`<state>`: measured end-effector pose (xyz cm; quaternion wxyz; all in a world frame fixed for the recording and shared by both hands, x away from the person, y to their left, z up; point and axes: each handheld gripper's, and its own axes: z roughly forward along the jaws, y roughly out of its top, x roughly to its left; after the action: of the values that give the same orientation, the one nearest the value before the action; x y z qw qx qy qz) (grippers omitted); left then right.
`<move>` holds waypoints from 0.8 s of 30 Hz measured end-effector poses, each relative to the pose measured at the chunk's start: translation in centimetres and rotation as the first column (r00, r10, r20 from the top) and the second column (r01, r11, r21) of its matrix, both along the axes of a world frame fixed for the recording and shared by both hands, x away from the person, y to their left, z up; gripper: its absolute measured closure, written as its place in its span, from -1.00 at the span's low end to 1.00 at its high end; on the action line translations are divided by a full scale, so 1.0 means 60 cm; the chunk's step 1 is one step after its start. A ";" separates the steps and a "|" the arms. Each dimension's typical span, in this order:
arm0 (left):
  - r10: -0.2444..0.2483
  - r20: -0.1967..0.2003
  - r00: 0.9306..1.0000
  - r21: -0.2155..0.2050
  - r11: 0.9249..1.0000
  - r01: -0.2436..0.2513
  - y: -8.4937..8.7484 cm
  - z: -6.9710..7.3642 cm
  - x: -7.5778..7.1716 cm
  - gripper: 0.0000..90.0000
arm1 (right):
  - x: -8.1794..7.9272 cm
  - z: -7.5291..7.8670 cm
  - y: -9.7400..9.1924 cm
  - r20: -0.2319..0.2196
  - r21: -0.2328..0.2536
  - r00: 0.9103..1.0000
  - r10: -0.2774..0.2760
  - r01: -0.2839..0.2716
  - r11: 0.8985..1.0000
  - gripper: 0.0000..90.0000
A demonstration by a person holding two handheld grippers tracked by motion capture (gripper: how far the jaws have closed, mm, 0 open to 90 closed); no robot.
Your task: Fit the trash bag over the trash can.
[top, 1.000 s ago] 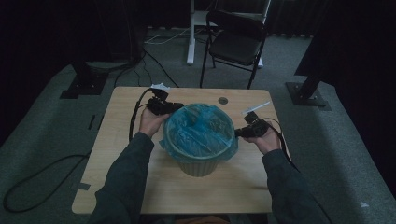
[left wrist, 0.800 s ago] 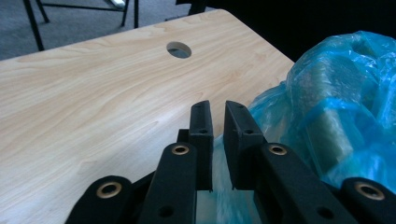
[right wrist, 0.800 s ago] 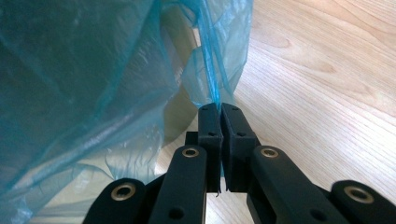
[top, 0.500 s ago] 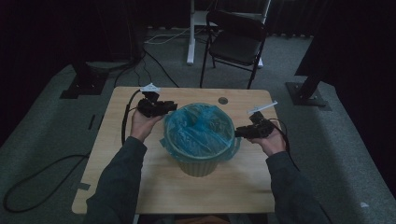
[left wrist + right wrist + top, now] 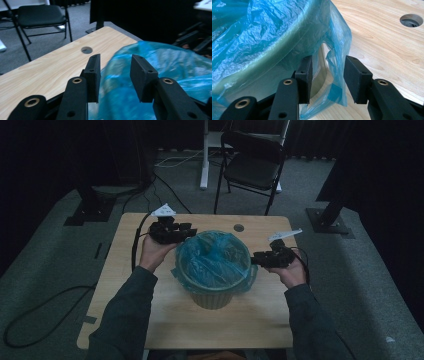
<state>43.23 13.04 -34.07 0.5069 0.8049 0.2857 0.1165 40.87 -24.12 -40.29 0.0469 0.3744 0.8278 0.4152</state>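
Blue bag (image 5: 215, 260) lines the bin (image 5: 215, 295) at the counter's (image 5: 150, 320) centre. Left claw (image 5: 115, 75), jaws just opening and apart, sits above the bag's far-left rim; right claw (image 5: 327, 77), also just opening, loosely straddles the bag's hanging right edge.

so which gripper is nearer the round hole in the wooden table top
Left. The left gripper hovers at the far-left rim of the blue-bagged bin, nearer the hole. The right gripper sits lower at the bin's right side.

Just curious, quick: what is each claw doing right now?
Left gripper: open, jaws just opening, holding nothing.
Right gripper: open, jaws just opening; blue bag hangs loose between.
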 end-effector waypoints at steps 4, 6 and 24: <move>-0.050 0.015 0.999 0.045 0.998 0.049 -0.031 0.014 -0.007 0.33 | 0.000 0.000 0.000 0.001 0.001 1.000 0.007 -0.007 1.000 0.30; -0.069 0.020 0.997 0.062 0.996 0.067 -0.046 0.020 -0.009 0.33 | -0.001 0.001 0.000 0.002 0.005 1.000 0.006 -0.006 1.000 0.30; -0.148 0.004 0.989 0.291 0.946 0.140 -0.140 0.014 -0.013 0.46 | -0.003 0.000 0.001 0.001 0.010 1.000 0.019 -0.019 1.000 0.34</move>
<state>42.46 4.64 -33.21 0.3943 0.8876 0.1993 0.1303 40.66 -24.08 -40.30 0.0414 0.3667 0.8292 0.4198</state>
